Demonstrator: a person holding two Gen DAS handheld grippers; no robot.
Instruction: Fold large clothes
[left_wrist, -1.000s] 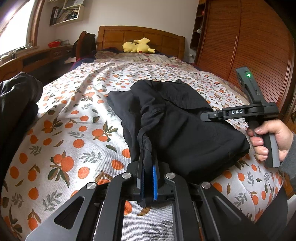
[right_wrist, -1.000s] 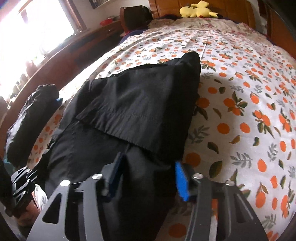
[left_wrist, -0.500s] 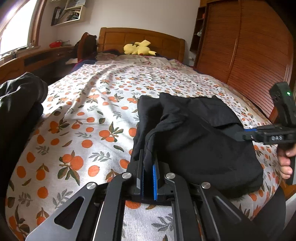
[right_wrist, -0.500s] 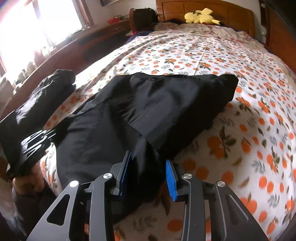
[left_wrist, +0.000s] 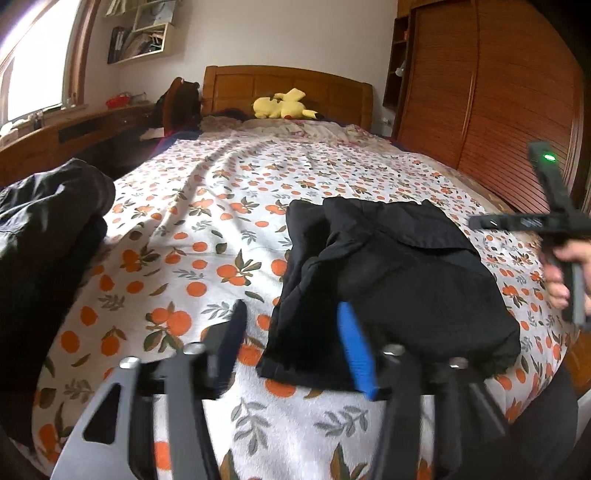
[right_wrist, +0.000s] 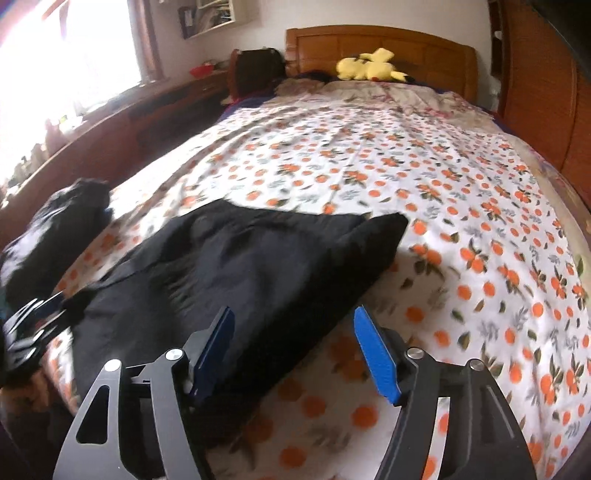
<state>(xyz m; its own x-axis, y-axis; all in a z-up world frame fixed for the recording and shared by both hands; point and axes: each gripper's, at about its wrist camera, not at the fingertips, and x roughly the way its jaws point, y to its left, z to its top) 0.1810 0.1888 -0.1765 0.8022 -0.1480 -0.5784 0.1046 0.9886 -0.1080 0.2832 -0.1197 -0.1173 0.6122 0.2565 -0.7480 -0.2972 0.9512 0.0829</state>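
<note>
The fingers (left_wrist: 354, 350) of the left gripper (left_wrist: 291, 347) are standing wide apart, holding nothing, and the fingers (right_wrist: 376, 354) of the right gripper (right_wrist: 295, 350) are spread just as wide and are empty too. Between them the black garment (left_wrist: 399, 273) is lying in a folded bundle on the orange-print bed (left_wrist: 207, 236), near the foot and toward the wardrobe side. From the left gripper the bundle is sitting just ahead and a little to the right, its near hem falling right in the gap of the jaws; from the right gripper (left_wrist: 532, 223) it is stretching ahead and to the left, its long axis running across the bed between the two tools, with one corner pointing toward the headboard. Both hands look about equally close, each hovering low over an end of the bundle; the left seems slightly better lined up with an edge. The right hand (left_wrist: 561, 273) is gripping its handle upright beside the far end. A second dark pile of clothing (left_wrist: 48, 236) is resting at the window-side edge, well apart. Any next fold would probably bring one end over the other.
</note>
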